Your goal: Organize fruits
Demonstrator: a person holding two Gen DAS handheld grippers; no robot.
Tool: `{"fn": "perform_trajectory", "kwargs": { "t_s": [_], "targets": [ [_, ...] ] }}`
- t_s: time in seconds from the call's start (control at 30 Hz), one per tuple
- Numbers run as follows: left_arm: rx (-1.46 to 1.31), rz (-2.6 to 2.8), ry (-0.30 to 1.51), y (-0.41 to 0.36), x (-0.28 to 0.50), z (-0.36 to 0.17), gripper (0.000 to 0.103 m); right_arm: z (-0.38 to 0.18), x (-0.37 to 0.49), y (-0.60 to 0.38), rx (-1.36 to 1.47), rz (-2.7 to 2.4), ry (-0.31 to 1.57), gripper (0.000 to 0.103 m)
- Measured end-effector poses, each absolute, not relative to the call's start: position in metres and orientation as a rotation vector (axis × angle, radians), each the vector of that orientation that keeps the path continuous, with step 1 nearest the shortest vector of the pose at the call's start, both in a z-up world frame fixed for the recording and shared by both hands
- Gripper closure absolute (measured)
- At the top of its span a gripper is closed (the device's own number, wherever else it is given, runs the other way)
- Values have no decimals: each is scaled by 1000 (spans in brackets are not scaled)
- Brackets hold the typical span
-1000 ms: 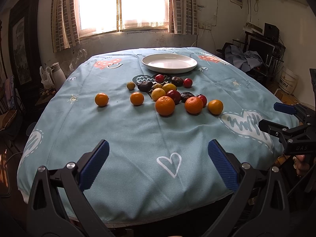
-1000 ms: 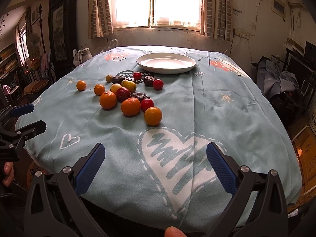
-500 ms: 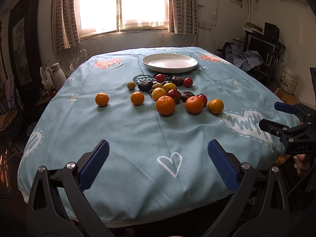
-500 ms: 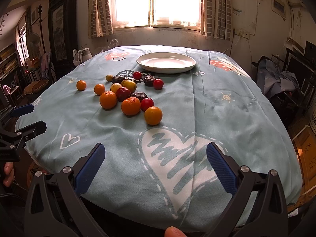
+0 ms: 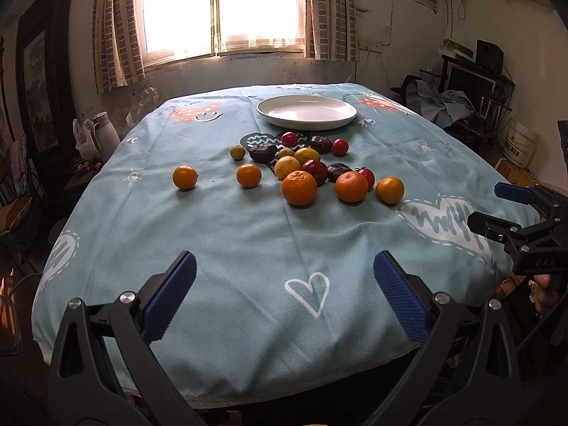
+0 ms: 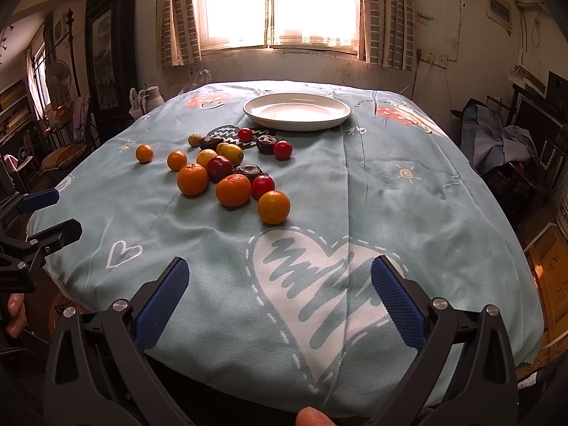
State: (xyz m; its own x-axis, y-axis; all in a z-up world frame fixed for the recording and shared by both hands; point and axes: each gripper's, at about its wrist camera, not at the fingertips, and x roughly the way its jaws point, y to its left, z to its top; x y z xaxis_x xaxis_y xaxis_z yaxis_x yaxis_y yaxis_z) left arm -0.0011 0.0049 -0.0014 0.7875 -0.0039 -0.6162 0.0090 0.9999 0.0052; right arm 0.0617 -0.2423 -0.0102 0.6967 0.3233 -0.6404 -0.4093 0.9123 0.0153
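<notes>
Tablecloth (image 5: 248,248) w/ hearts, window (image 5: 223,7) behind; both grippers' fingers (image 5: 170,294) spread, holding nothing

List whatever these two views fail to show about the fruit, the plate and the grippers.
- Dark fruits: too small and dim in both views to identify.
- Small yellow fruit: mostly hidden behind its neighbours in the right wrist view.
- Plate: shallow angle and window glare blur its inside; nothing visible on it.
- Left gripper and right gripper: open, bodies cut off by the bottom edge.
</notes>
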Motion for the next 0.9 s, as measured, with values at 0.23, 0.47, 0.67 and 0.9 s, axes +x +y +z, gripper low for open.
{"fn": "perform_trajectory", "kwargs": {
  "t_s": [0.23,0.47,0.67,0.9],
  "targets": [
    [10,-6,666,5,-1,-3,2,-10,62,-242,-133,409,688,1],
    [10,-4,666,5,-1,-3,2,-10,62,-242,-129,408,692,1],
    [-1,2,676,11,2,-10,2,-11,63,-240,-133,419,690,1],
    [-72,-3,712,30,15,-26,2,-18,79,-238,-119,460,689,1]
  ]
}}
